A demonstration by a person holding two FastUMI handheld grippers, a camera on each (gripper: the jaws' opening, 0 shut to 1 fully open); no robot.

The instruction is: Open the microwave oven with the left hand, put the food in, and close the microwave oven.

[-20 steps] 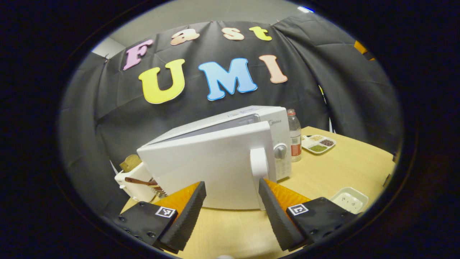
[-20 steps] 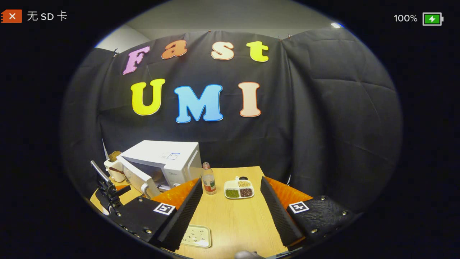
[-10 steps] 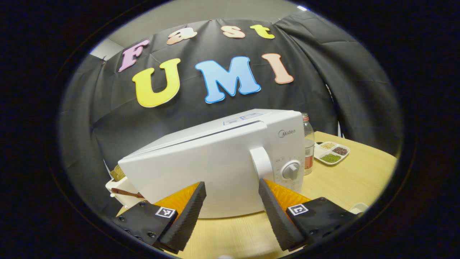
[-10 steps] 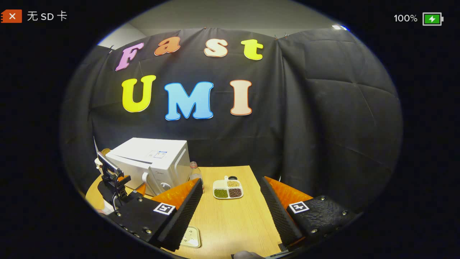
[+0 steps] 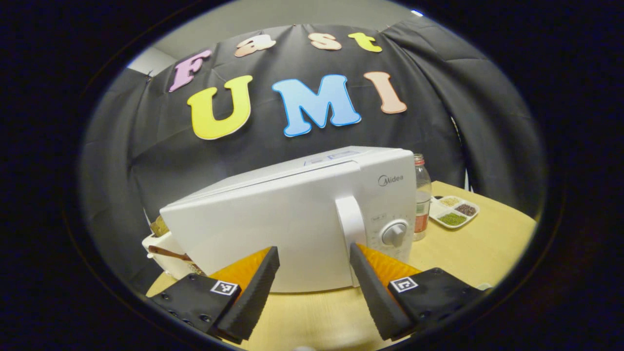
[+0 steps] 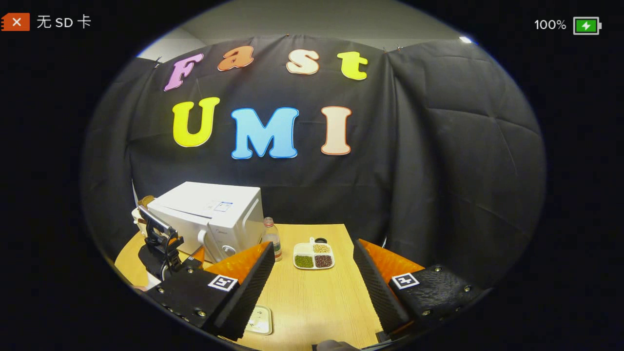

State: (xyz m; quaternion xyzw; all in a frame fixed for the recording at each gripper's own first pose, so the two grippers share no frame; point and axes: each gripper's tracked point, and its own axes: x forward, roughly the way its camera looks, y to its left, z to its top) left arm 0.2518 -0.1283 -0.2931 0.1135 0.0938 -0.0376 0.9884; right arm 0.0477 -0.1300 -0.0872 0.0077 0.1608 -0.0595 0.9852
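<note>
The white microwave [image 5: 292,219] stands on the wooden table [image 5: 477,243] with its door flat against the body. Its vertical handle [image 5: 348,219] sits beside the control knob [image 5: 394,233]. My left gripper [image 5: 312,273] is open just in front of the door, its right fingertip under the handle's lower end; I cannot tell if it touches. In the right gripper view the microwave [image 6: 209,214] is at the far left with the left gripper [image 6: 163,246] before it. My right gripper [image 6: 312,273] hangs open above the table with nothing between its fingers.
A bottle [image 5: 421,195] stands right of the microwave, and a divided dish of grains [image 6: 313,256] lies beyond it. A small white tray [image 6: 261,319] rests near the table's front edge. A white holder with utensils [image 5: 168,246] stands left of the microwave.
The microwave door swung from ajar to flat against the body as my left gripper moved in toward it. The right gripper stayed open and shifted only slightly.
</note>
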